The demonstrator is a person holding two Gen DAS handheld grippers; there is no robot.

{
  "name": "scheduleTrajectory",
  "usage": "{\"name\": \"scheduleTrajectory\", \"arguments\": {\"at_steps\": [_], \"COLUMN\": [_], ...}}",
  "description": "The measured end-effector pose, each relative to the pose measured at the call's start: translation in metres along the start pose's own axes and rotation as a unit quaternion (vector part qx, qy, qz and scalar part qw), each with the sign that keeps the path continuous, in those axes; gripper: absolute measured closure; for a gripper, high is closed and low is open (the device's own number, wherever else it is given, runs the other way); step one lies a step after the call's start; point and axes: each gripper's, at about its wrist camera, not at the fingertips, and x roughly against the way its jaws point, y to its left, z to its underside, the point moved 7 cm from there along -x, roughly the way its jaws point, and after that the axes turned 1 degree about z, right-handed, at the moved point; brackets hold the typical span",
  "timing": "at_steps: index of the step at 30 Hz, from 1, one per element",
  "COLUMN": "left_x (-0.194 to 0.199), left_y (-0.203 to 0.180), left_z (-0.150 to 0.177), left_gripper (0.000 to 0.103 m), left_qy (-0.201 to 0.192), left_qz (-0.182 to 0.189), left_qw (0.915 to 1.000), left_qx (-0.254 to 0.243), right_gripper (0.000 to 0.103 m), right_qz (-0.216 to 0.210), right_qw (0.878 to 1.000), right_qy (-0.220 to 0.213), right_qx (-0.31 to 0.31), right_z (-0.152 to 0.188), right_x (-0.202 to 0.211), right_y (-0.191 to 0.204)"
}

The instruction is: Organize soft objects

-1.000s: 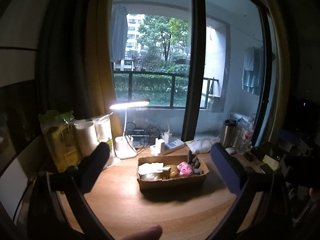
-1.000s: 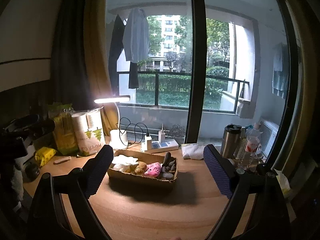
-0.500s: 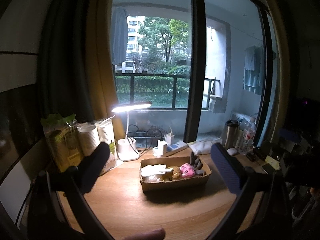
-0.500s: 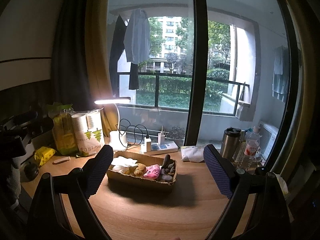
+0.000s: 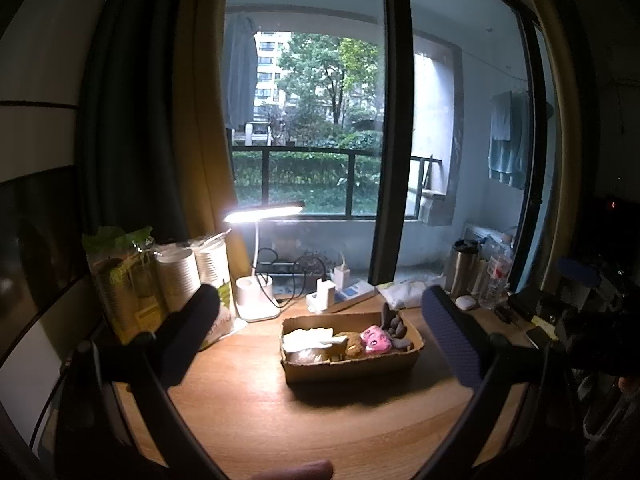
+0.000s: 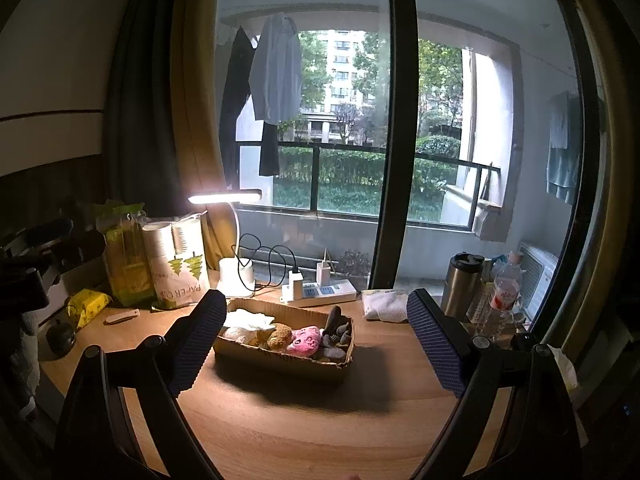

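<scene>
Both grippers spread wide, holding nothing.
I see the cardboard box of soft toys ahead of my left gripper and right gripper, between their fingers, untouched.

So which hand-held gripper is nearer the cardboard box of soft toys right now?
Hard to call; both hang back, open. The box sits between the left hand-held gripper fingers; in the right hand-held gripper view it sits toward its left finger.

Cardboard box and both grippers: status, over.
Left gripper open, empty. Right gripper open, empty. Cardboard box on desk, soft toys inside, pink plush among them. Approach path unobstructed.
</scene>
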Motion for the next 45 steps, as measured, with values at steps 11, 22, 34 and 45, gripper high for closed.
{"name": "scheduleTrajectory", "arguments": {"at_steps": [11, 22, 34, 45], "left_x": [-0.0023, -0.0027, -0.0032, -0.0033], "left_y": [-0.0006, -0.0017, -0.0055, -0.0054], "left_z": [0.0016, 0.0023, 0.0041, 0.0039], "left_gripper": [0.001, 0.001, 0.001, 0.001], "left_qy": [0.001, 0.002, 0.003, 0.003], "left_qz": [0.001, 0.002, 0.003, 0.004], "left_qw": [1.0, 1.0, 1.0, 1.0], "left_qx": [-0.001, -0.001, -0.003, -0.002], "right_gripper": [0.009, 0.009, 0.009, 0.009], "right_qz": [0.0, 0.0, 0.0, 0.0], "right_qw": [1.0, 1.0, 1.0, 1.0], "right_qy": [0.003, 0.005, 0.005, 0.005], "right_qx": [-0.001, -0.001, -0.001, -0.001], "right_z": [0.002, 0.0028, 0.0028, 0.003], "right_x": [-0.0003, -0.001, -0.0012, -0.0013], "right_y": [-0.002, -0.0019, -0.0022, -0.0023]}}
